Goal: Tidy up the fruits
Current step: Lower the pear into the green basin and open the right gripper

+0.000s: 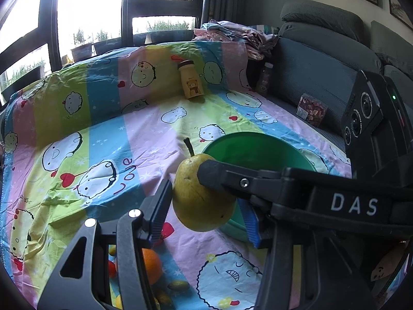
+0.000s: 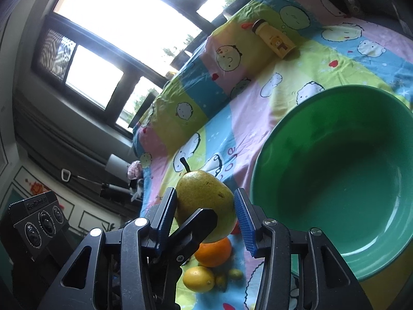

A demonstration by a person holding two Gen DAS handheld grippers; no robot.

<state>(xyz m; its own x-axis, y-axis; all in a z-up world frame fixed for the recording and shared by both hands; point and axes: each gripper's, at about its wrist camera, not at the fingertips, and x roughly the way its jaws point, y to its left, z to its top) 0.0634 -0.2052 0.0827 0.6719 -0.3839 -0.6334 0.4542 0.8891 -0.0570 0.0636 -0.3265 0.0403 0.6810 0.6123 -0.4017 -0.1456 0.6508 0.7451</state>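
Bedsheet (image 1: pixel 144 134) lies mostly bare left of bowl (image 2: pixel 260 160) rim; both grippers' fingers (L (image 1: pixel 206 201), R (image 2: pixel 206 206)) clamp pear (image 2: pixel 204 193).

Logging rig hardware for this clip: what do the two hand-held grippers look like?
Both hand-held grippers, left and right, are black with silver screws and ribbed blue finger pads. One bears white "DAS" lettering; each carries a black three-lens camera box.
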